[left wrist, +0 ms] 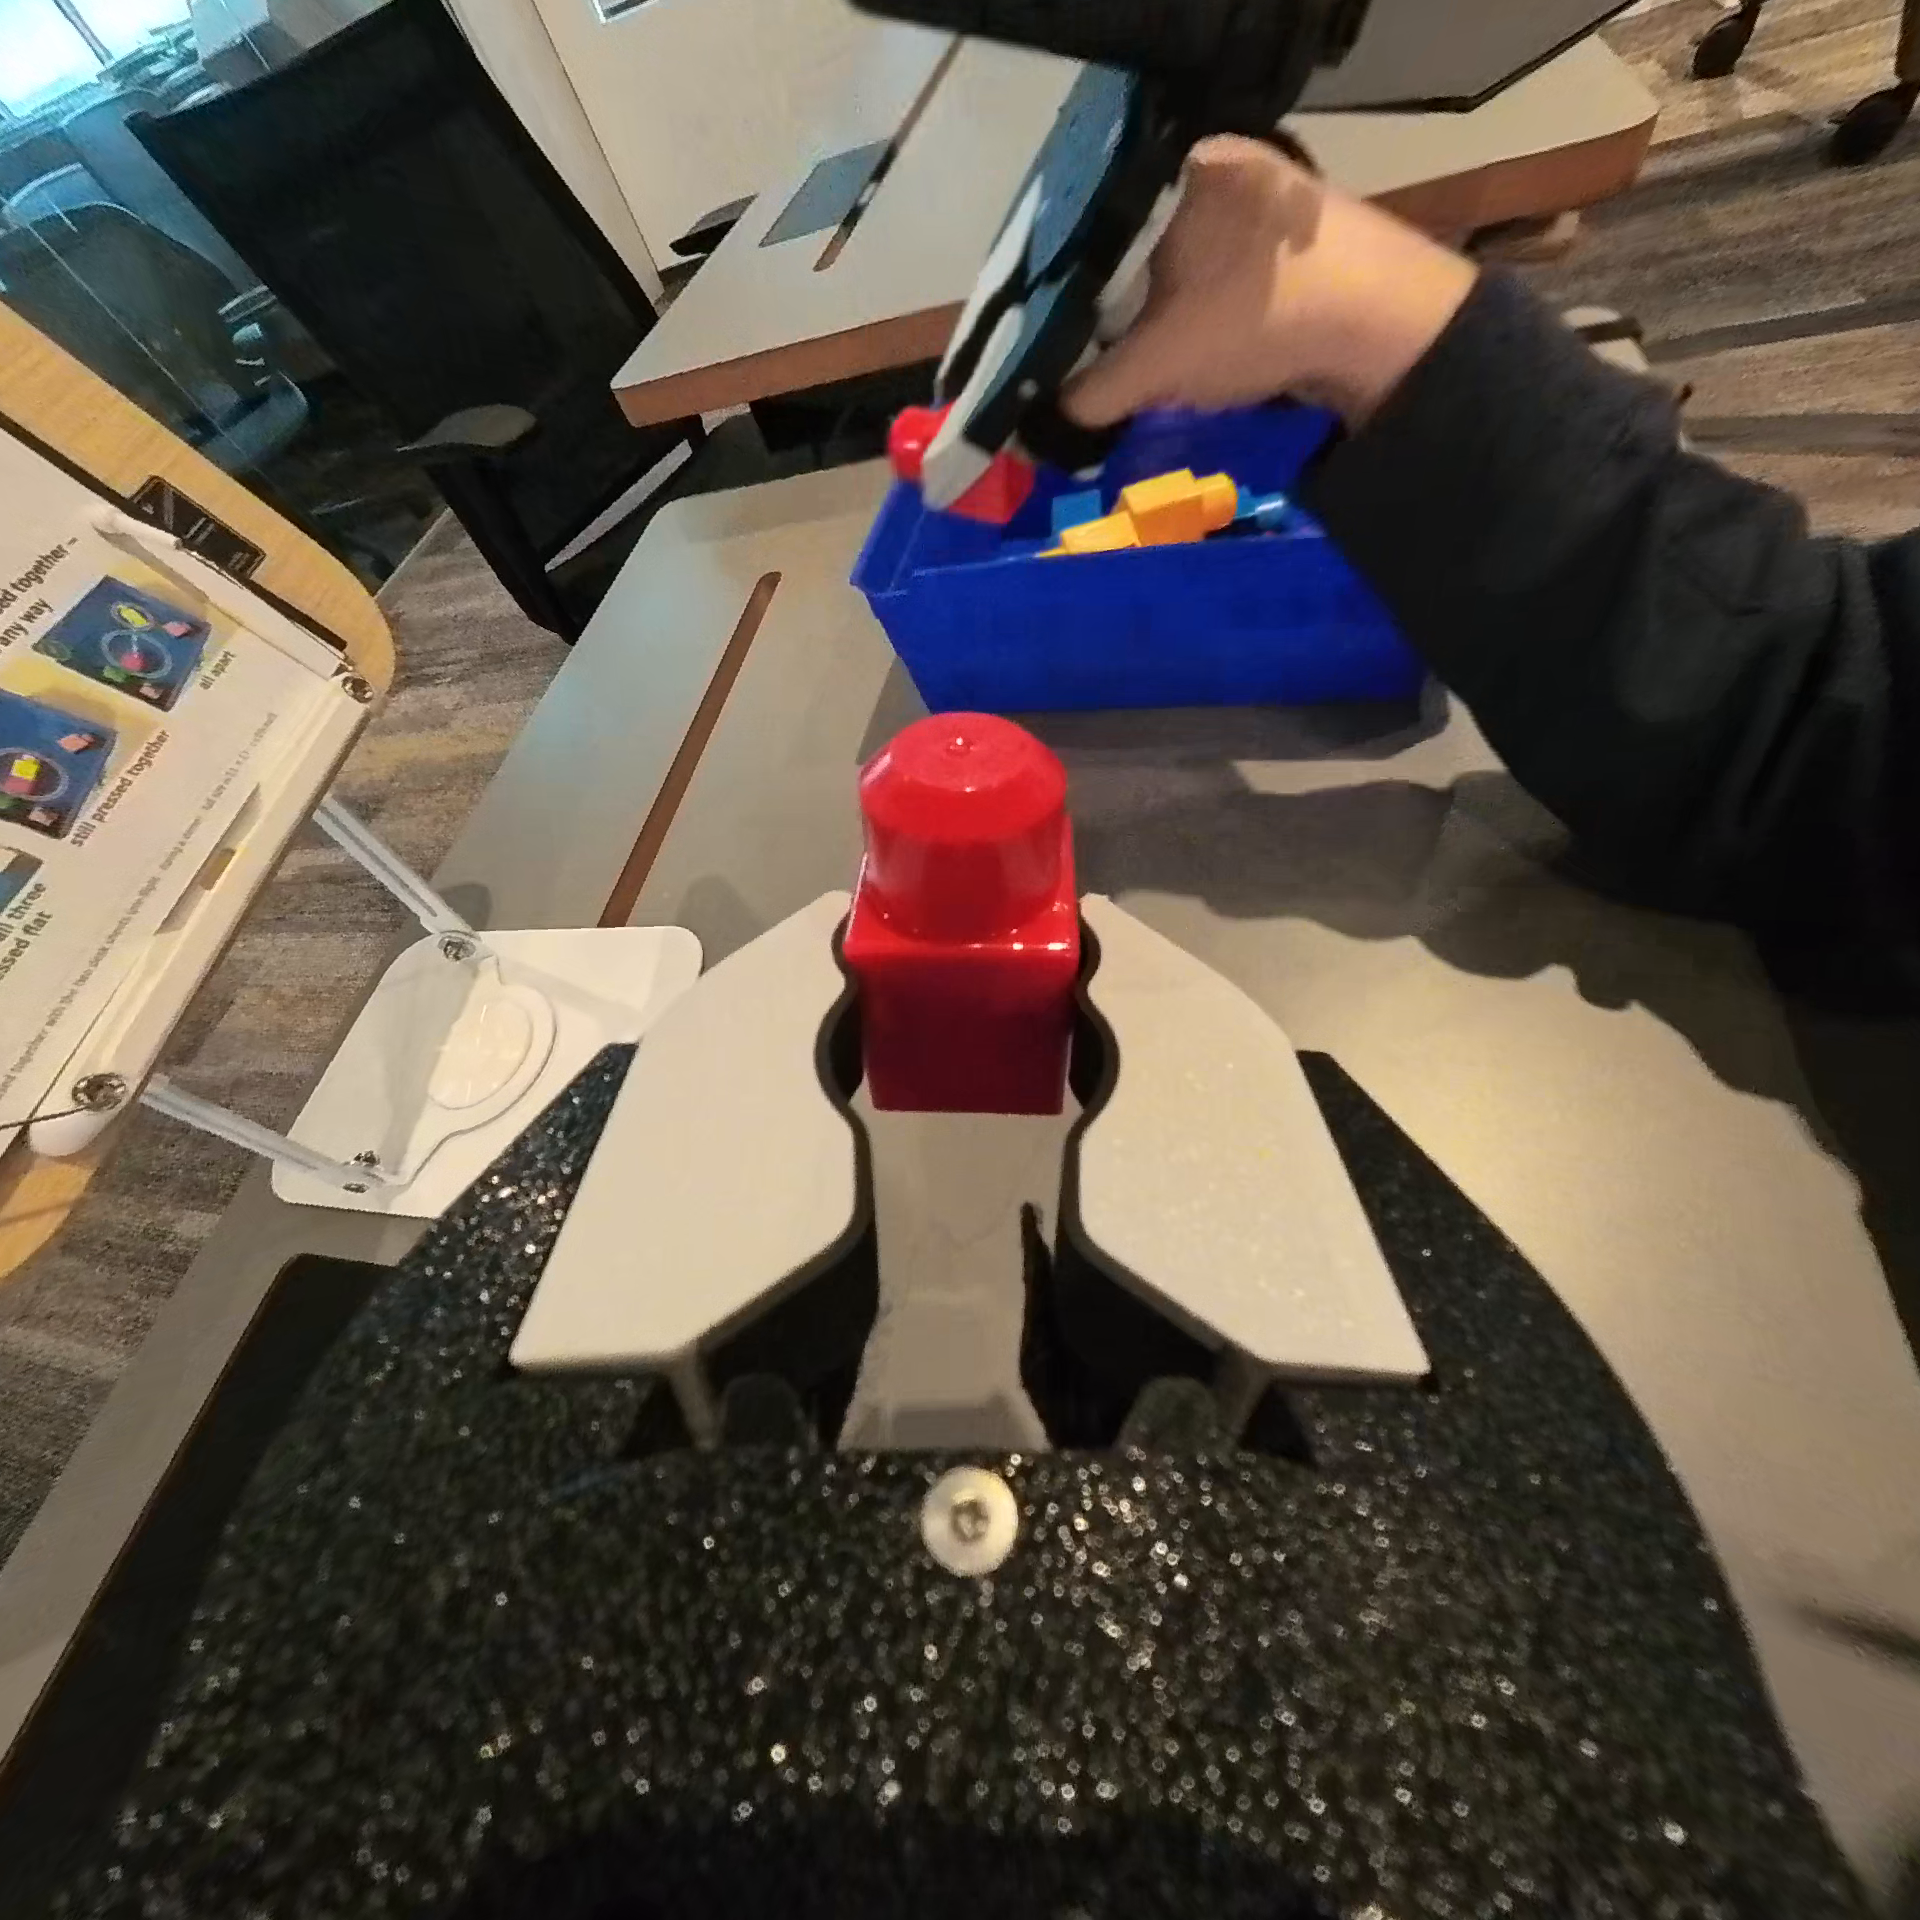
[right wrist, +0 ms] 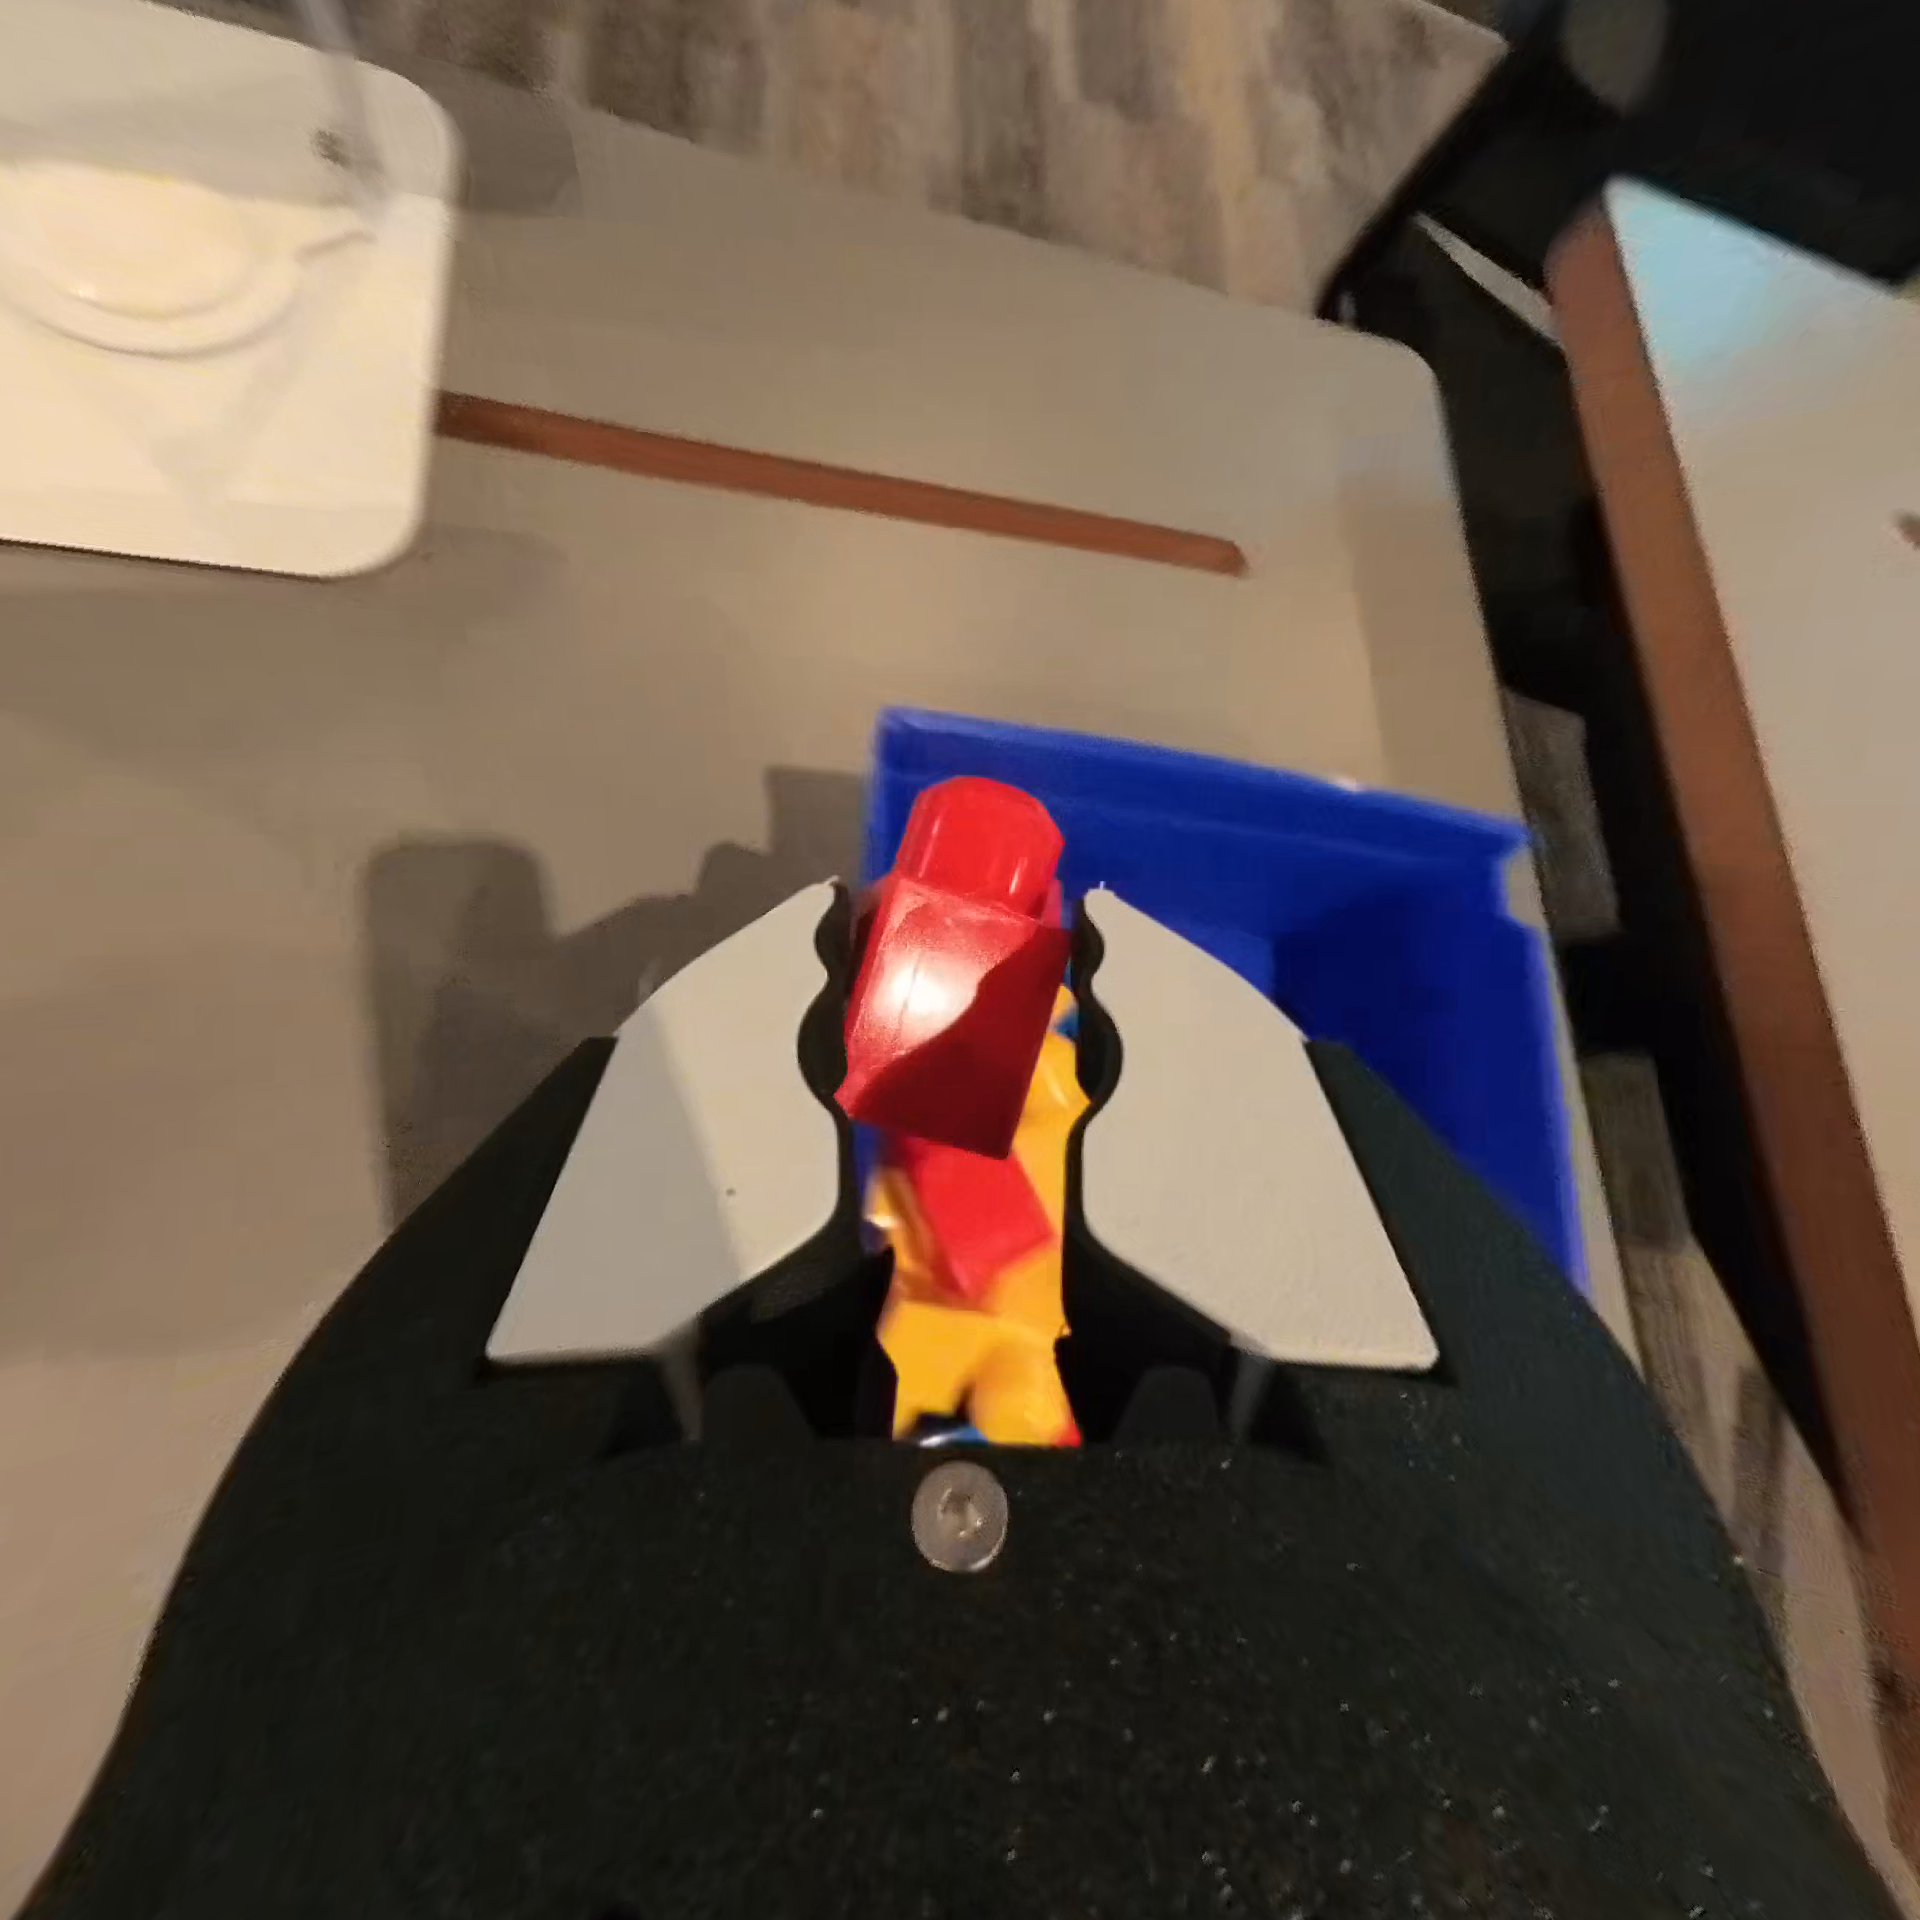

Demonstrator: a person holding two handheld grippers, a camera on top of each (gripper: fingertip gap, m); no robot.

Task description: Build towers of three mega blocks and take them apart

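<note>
Left claw closed on a red block, pinching its square body from both sides, round stud pointing up and away from the camera. Held upright above the grey table; whether the block's base touches the tabletop cannot be told from this angle.

Right claw gripping a second red block, tilted, stud angled up and slightly right, body turned so one corner faces the camera. Poised over the blue bin, directly above a heap of yellow blocks with another red piece lying among them. Picture somewhat blurred at the edges.

Seen from the left wrist view: right claw farther off, slanting down into the near-left corner of the blue bin, a hand wrapped around its handle, a dark sleeve stretching across the right side. Red block visible at those fingertips, just above the bin's rim. Orange-yellow blocks and a bit of light blue inside the bin.

Bin sitting toward the far end of the table, well apart from the left claw's block. A white stand base with clear plate near the table's left edge, holding up an instruction sheet with small pictures. A narrow brown slot running along the tabletop. Beyond, another table and carpeted floor.
</note>
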